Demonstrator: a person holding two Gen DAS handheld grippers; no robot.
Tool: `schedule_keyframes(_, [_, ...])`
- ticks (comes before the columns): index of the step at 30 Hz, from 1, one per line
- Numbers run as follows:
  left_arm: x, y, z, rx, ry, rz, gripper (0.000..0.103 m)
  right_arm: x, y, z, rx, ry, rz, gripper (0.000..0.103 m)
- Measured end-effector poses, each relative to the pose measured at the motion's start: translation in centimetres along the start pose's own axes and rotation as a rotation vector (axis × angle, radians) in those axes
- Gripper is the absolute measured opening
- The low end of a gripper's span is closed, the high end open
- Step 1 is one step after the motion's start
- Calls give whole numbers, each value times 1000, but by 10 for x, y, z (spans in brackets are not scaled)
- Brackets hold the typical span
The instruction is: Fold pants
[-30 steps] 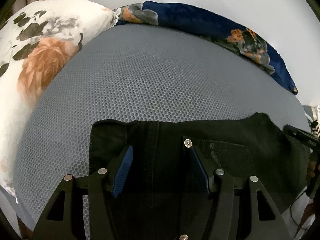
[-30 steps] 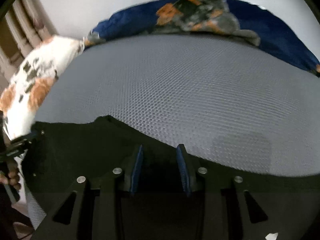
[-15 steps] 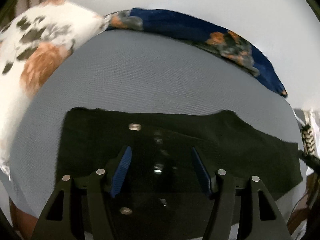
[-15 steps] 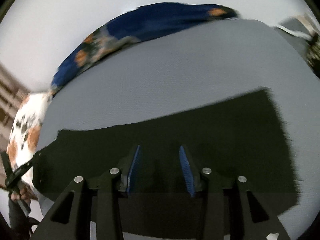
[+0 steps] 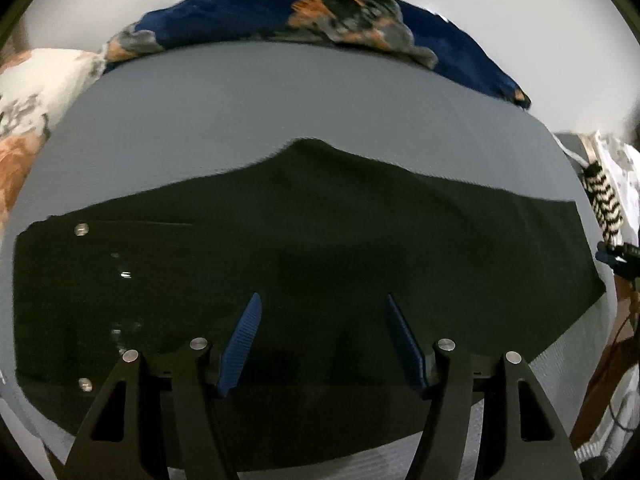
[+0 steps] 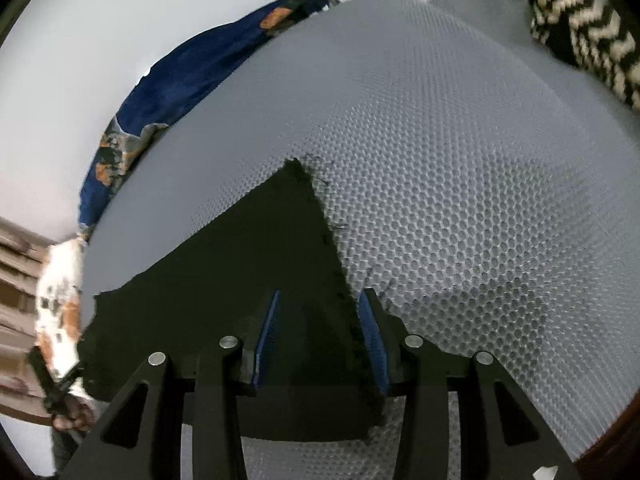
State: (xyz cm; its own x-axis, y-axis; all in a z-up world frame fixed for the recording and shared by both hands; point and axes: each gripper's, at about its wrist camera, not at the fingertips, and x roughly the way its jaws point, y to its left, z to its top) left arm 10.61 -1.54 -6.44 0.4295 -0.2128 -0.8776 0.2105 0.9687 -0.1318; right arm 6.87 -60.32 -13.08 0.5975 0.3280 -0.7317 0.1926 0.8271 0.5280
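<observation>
Black denim pants: laid flat, folded lengthwise, across the grey honeycomb-mesh bed; a second ago only the waist showed. Left gripper: now pulled back, fingers apart, empty. Right gripper: shifted to the frayed hem, fingers narrower, straddling the hem's edge. Crosswise fold likely next.

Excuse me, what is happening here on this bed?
A person is folding black pants that lie flat on a grey mesh mattress, with a two-finger gripper in each hand. The left gripper hangs above the middle of the pants, its jaws apart with nothing gripped. The right gripper is at the frayed end of a leg, jaws open on either side of the edge. Floral pillows lie at the far side.
</observation>
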Motion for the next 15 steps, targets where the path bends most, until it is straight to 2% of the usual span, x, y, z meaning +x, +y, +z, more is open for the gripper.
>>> schedule_keyframes(4, [12,-17,0,15,32,0,65,7,-13,1,6,13,42,39])
schedule_keyframes(9, [25,-32,-3,28,65,5,65,9,-26,3,3,15,154,38])
schedule_keyframes(11, [30,-36,-3,33,75,7,65,13,-24,5,-8,20,182,33])
schedule_keyframes(15, [39,-48,-4,50,92,-1,65,24,-15,8,-41,35,218,29])
